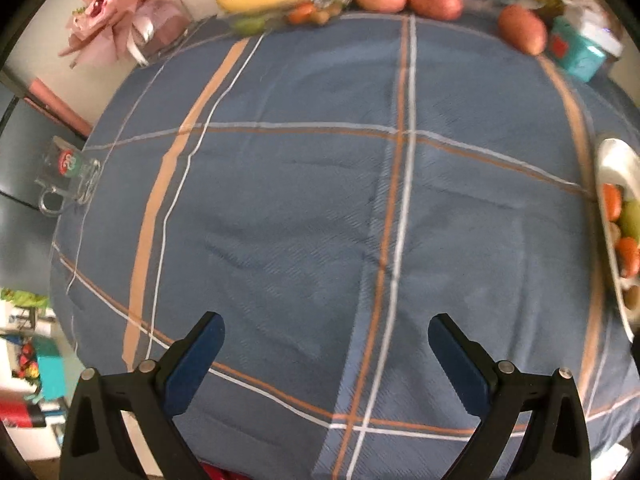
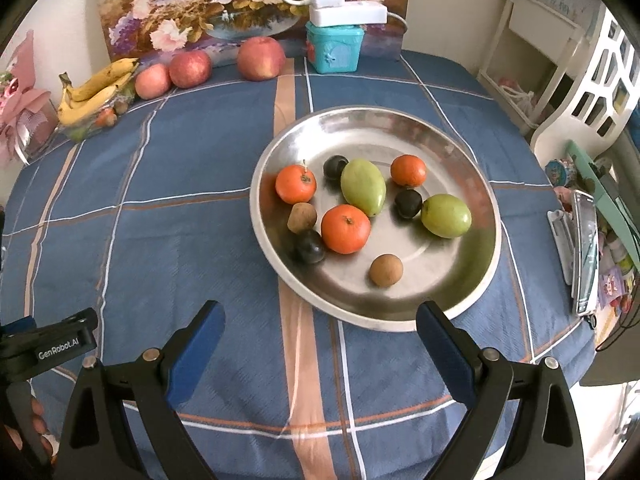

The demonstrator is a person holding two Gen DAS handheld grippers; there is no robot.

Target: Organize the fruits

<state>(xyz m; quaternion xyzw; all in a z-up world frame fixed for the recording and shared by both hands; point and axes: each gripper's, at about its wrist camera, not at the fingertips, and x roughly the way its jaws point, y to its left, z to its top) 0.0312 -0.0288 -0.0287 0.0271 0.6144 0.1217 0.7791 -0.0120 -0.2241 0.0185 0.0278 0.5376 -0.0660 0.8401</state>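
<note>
– Nine small fruits on the steel plate [image 2: 472, 152], mid-table [image 2: 180, 240], w/ the plate's near rim just ahead of the right hand-held gripper [image 2: 320, 338]. Three tangerines, two green mango-like ones, three dark plums, two brown longan-ish balls – wait, that's ten.

– Grippers?

– Both released, jaws spread wide, nothing between them. Left hand-held gripper [image 1: 326, 338] hangs over bare cloth; plate only shows at its far right edge.

– What handles easiest?

– Prob. the front tangerine [image 2: 345, 229] – light, a bit soft, skin grippy. Take it across its middle, gentle squeeze. It touches a plum [image 2: 310, 246], so approach from the open side.

– The green ones?

– Larger green fruit [image 2: 363, 186] looks firm, smooth, maybe slick. Grab across the short axis, not end to end.

– And the little brown ball [image 2: 385, 270]?

– Round, hard-looking, sits apart near the front rim. Likely to roll on steel, so close slowly, centred.

– Other fruit?

– Apples [image 2: 261, 58] and bananas [image 2: 94, 88] at the back edge, heavier; bananas bruise, so hold near the stem.
</note>
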